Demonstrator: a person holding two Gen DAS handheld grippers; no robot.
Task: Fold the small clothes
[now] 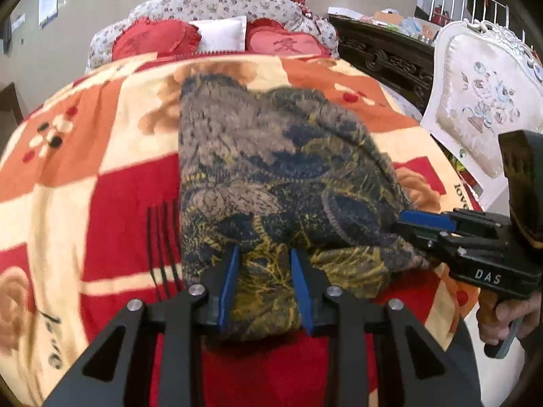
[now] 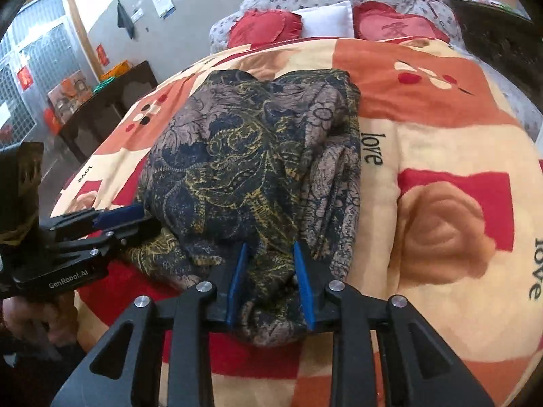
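Observation:
A dark blue, gold and grey patterned garment [image 1: 271,176] lies partly folded in a long strip on the blanket-covered bed; it also shows in the right wrist view [image 2: 258,156]. My left gripper [image 1: 264,261] has its blue fingers on either side of a bunch of the garment's near edge, gripping it. My right gripper [image 2: 269,254] grips the near edge the same way, further right. Each gripper shows in the other's view: the right gripper [image 1: 420,224] at the garment's right side, the left gripper [image 2: 122,217] at its left side.
The bed carries a red, orange and cream blanket [image 1: 101,176] with "love" lettering [image 2: 373,149]. Red heart cushions [image 1: 159,39] and a white pillow [image 1: 222,35] lie at the far end. A white ornate chair [image 1: 475,108] stands right of the bed. A dark side table [image 2: 101,108] stands left.

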